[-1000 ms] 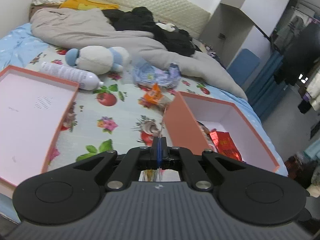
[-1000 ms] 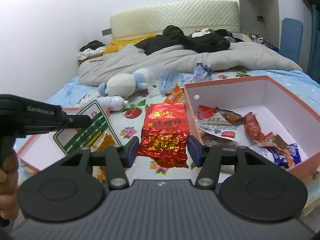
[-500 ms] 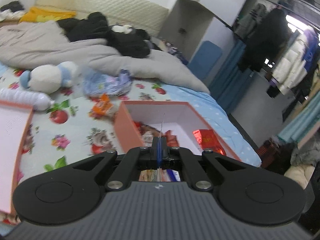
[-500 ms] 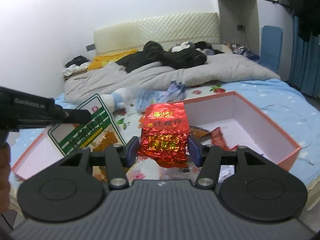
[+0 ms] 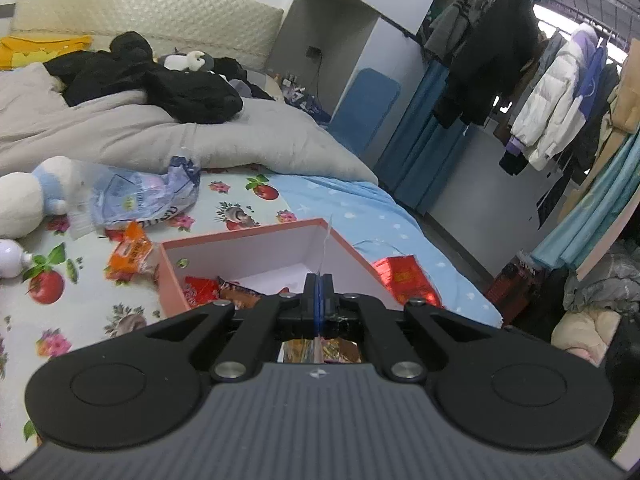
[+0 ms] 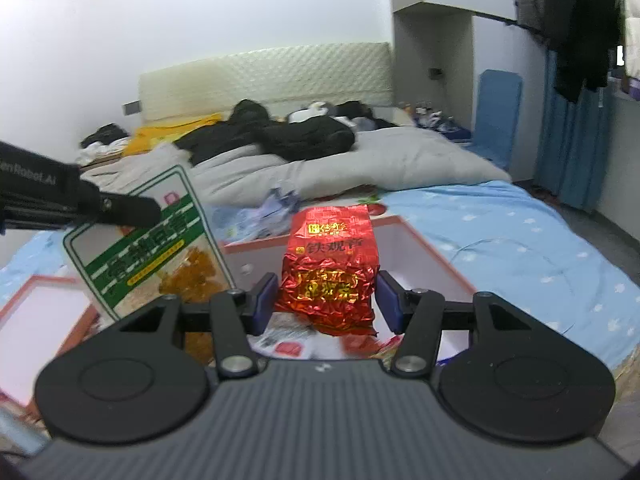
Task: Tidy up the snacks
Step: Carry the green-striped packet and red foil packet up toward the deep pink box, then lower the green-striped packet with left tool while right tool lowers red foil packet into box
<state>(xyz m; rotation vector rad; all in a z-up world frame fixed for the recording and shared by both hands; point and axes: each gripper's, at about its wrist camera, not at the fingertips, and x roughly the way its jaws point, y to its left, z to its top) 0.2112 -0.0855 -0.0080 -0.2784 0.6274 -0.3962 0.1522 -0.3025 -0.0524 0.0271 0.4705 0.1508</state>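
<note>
Two hand-held grippers hovered over an open pink box on a flower-print bed, each carrying a snack. The right gripper had its jaws set wide around a crinkled red foil packet, the blue pads close at its sides; whether they truly pressed the foil could not be told, so the packet might have slipped out as it was lowered. The left gripper, its jaws pinched nearly closed, held a flat green-and-white snack bag by a thin edge; from the right wrist camera the bag hung tilted just beside the red packet. A grip that narrow on slick film looked likely to let the bag swing or twist, and it could have caught the box's near wall or dropped short onto the bedding. With both loads close together above one opening, a collision between bag and packet seemed the plainest hazard. The box already held several wrappers, among them a red one, which left less flat floor for new items. A second red packet lay outside the box near the bed's edge, and an orange snack rested on the sheet to its left.
</note>
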